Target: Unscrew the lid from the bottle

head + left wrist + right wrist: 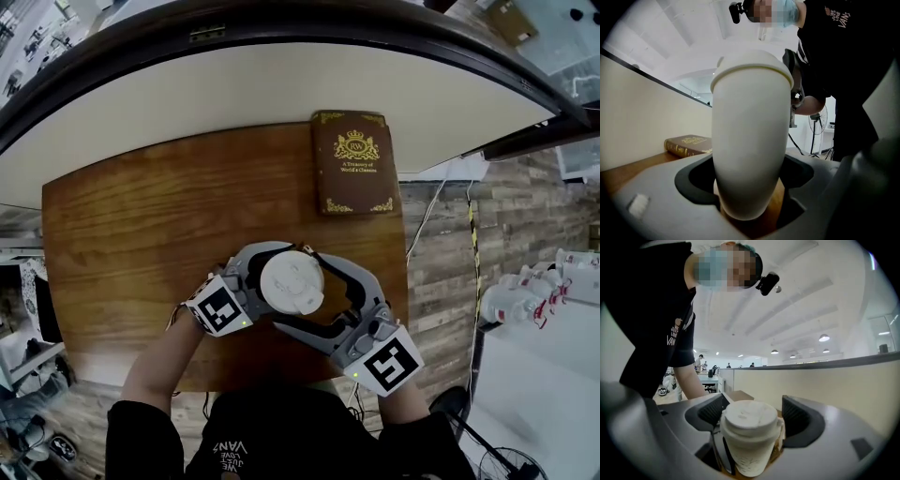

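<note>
White bottle [750,140] stands upright on the wooden bench [131,244], on the near side of the brown book [353,162] and slightly left of it, well apart from it. The lid [292,282] is on and looks seated all round.

Left hand-held gripper [750,197] is clamped on the lower, tapered part of the bottle body, jaws hugging both sides. Right hand-held gripper [750,427] is closed in on the lid, pads against its rim on either side as far as I can read it, so a fairly wide span set by the lid.

My read: grip is set and the twist is next, lid not loosened yet.

Risks:
- The body tapers and looks smooth, and the left hold is low. If the thread is tight, I expect the bottle to spin inside the left jaws rather than the lid turning.
- The right pads catch only the lid rim, so they could slip off it mid-turn.
- An off-axis twist could tip the bottle toward the book, since the low hold gives poor leverage.
- A hard squeeze on the lid may bind the thread.
</note>
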Available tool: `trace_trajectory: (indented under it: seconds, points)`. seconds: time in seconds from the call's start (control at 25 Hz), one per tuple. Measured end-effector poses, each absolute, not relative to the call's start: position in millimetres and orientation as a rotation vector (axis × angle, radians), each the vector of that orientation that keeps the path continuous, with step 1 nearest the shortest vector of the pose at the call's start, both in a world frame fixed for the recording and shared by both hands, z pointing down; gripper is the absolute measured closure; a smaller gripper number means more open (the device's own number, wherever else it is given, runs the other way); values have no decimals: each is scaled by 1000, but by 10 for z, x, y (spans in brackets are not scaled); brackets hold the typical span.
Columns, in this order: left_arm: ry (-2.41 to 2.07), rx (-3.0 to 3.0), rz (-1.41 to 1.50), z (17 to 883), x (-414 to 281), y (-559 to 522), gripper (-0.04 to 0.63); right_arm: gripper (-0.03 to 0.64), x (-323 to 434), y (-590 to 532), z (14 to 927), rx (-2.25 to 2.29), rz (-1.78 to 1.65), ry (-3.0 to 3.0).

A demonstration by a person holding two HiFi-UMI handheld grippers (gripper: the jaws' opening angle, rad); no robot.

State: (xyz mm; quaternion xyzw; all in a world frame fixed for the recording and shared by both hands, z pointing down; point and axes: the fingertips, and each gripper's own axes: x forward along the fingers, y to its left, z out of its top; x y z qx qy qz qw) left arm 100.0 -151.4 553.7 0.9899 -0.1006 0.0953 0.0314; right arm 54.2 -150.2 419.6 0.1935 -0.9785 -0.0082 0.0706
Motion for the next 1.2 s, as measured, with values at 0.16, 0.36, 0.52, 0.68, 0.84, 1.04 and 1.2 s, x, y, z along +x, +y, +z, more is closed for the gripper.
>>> trace_trajectory:
  seconds: [0.16,0.36,0.52,0.68,0.84,1.04,1.2]
  points:
    - [-305,3050,283,5538,1007,-1509,210,262,433,-1527,4277,561,-74,-2881]
    - [-321,3046,260,5500,1017,-1529,210,262,425,-1538,4334,499,-2,-2886]
    - [-321,3060,265,5536,1008,-1523,210,262,412,-1545,4325,513,-12,-2866]
    - [-332,3056,243,5487,1017,-1536,210,262,406,-1539,4327,545,-45,-2827]
    - [-334,3044,236,5483,1018,-1531,210,262,416,-1552,4323,606,-14,-2812]
    - [-328,3049,238,5486,1014,-1533,210,262,531,-1634,4106,782,140,-2887]
    - [-295,3072,257,5528,1018,-1510,210,262,673,-1659,3781,912,192,-2973]
